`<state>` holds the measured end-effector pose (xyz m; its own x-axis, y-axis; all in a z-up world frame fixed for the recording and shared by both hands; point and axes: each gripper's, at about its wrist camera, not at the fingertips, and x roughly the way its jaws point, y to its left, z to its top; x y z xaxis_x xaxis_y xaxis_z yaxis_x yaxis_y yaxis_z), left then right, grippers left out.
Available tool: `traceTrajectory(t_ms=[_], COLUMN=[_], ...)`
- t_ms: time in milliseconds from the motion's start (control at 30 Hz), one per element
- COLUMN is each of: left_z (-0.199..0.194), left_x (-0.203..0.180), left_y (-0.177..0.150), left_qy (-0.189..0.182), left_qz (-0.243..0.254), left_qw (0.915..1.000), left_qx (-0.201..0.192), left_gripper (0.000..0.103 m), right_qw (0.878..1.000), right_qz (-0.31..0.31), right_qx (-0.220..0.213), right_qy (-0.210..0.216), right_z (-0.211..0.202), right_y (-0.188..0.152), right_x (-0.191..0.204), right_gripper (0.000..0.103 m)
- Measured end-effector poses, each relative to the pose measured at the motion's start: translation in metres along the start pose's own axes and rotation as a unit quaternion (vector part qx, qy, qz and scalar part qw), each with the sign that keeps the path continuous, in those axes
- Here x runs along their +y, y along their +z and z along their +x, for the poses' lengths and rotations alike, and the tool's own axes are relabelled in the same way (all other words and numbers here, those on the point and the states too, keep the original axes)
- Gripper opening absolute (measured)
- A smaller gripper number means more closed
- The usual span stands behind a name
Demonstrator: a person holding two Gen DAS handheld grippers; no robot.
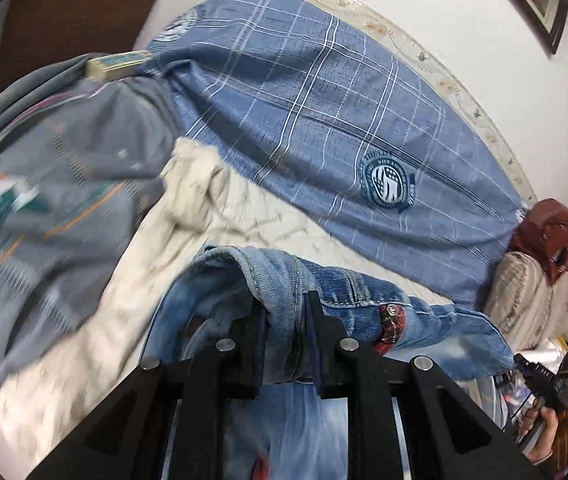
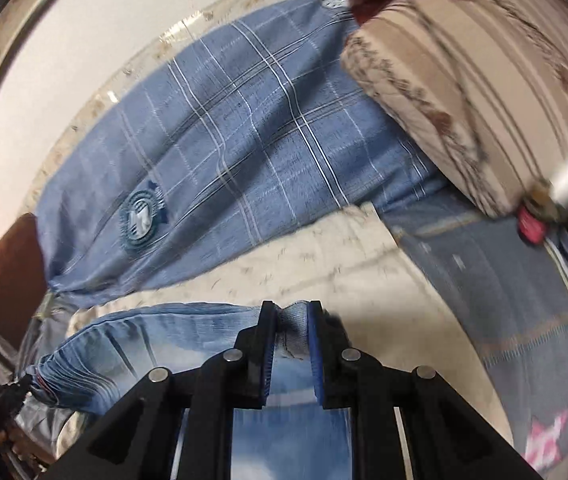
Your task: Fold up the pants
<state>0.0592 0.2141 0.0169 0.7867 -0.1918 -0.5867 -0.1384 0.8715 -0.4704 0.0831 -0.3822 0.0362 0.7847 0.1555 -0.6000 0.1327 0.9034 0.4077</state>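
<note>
Blue denim jeans (image 1: pixel 348 288) hang stretched between my two grippers above a bed. My left gripper (image 1: pixel 286 300) is shut on the waistband near the button, with denim bunched between its black fingers. My right gripper (image 2: pixel 291 308) is shut on the other end of the waistband (image 2: pixel 292 328); the jeans (image 2: pixel 132 344) run off to the left from it. The right gripper with the hand holding it shows at the lower right of the left wrist view (image 1: pixel 544 384). The legs hang down out of sight.
A blue plaid pillow (image 1: pixel 324 120) lies against the white wall, also in the right wrist view (image 2: pixel 244 148). A cream sheet (image 2: pixel 344 256) covers the bed. A grey patterned blanket (image 1: pixel 64 184) lies left. A striped beige cushion (image 2: pixel 464 92) and brown cloth (image 1: pixel 544 228) sit right.
</note>
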Motion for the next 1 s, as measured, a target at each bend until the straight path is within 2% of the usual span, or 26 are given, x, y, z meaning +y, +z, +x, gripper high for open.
traceTrajectory(t_ms=[133, 200, 267, 333, 367, 400, 433, 467, 500, 533, 600, 667, 767, 800, 867, 933, 967, 1000], left_z=[-0.012, -0.009, -0.002, -0.001, -0.002, -0.006, -0.014, -0.020, -0.028, -0.033, -0.042, -0.043, -0.033, -0.027, -0.011, 0.009, 0.018, 0.031], left_x=[0.023, 0.037, 0.052, 0.068, 0.074, 0.079, 0.081, 0.081, 0.080, 0.078, 0.069, 0.055, 0.024, 0.013, -0.003, -0.006, -0.005, -0.001], left_y=[-0.045, -0.068, -0.085, -0.095, -0.097, -0.096, -0.094, -0.091, -0.086, -0.084, -0.081, -0.078, -0.077, -0.077, -0.079, -0.088, -0.093, -0.099], left_qy=[0.011, 0.024, 0.036, 0.051, 0.055, 0.069, 0.092, 0.103, 0.111, 0.119, 0.122, 0.114, 0.092, 0.083, 0.077, 0.095, 0.108, 0.127], left_qz=[-0.006, -0.016, -0.031, -0.068, -0.083, -0.098, -0.110, -0.114, -0.117, -0.118, -0.110, -0.086, -0.042, -0.023, 0.009, 0.030, 0.038, 0.051], left_qw=[0.9996, 0.9981, 0.9949, 0.9906, 0.9885, 0.9868, 0.9853, 0.9849, 0.9851, 0.9846, 0.9859, 0.9895, 0.9947, 0.9960, 0.9967, 0.9938, 0.9917, 0.9877], left_qx=[0.026, 0.055, 0.089, 0.107, 0.113, 0.108, 0.093, 0.078, 0.061, 0.051, 0.028, 0.019, 0.021, 0.022, 0.026, 0.051, 0.058, 0.075], left_gripper=[0.020, 0.025, 0.034, 0.041, 0.052, 0.058, 0.066, 0.069, 0.069, 0.069, 0.070, 0.069, 0.070, 0.070, 0.070, 0.070, 0.070, 0.070], right_qw=[1.000, 0.998, 0.995, 0.988, 0.986, 0.985, 0.986, 0.987, 0.987, 0.987, 0.983, 0.973, 0.958, 0.954, 0.957, 0.953, 0.951, 0.953], right_qz=[0.012, 0.021, 0.026, 0.045, 0.052, 0.056, 0.064, 0.073, 0.090, 0.106, 0.143, 0.189, 0.233, 0.245, 0.250, 0.264, 0.271, 0.266], right_qx=[0.024, 0.058, 0.097, 0.142, 0.154, 0.155, 0.148, 0.140, 0.128, 0.115, 0.107, 0.116, 0.139, 0.140, 0.125, 0.128, 0.133, 0.138], right_qy=[0.004, -0.002, -0.010, -0.031, -0.037, -0.040, -0.041, -0.039, -0.034, -0.022, 0.028, 0.071, 0.099, 0.099, 0.079, 0.072, 0.065, 0.055], right_z=[-0.033, -0.034, -0.027, -0.020, -0.020, -0.024, -0.031, -0.036, -0.044, -0.050, -0.057, -0.054, -0.040, -0.036, -0.028, -0.017, -0.011, -0.004], right_y=[-0.059, -0.094, -0.120, -0.144, -0.149, -0.151, -0.150, -0.148, -0.146, -0.143, -0.140, -0.143, -0.154, -0.156, -0.156, -0.158, -0.158, -0.158], right_x=[-0.021, -0.036, -0.048, -0.063, -0.068, -0.070, -0.072, -0.073, -0.074, -0.073, -0.073, -0.071, -0.064, -0.065, -0.064, -0.067, -0.068, -0.068], right_gripper=[0.017, 0.019, 0.020, 0.020, 0.022, 0.031, 0.055, 0.070, 0.080, 0.080, 0.080, 0.080, 0.079, 0.077, 0.071, 0.064, 0.064, 0.062])
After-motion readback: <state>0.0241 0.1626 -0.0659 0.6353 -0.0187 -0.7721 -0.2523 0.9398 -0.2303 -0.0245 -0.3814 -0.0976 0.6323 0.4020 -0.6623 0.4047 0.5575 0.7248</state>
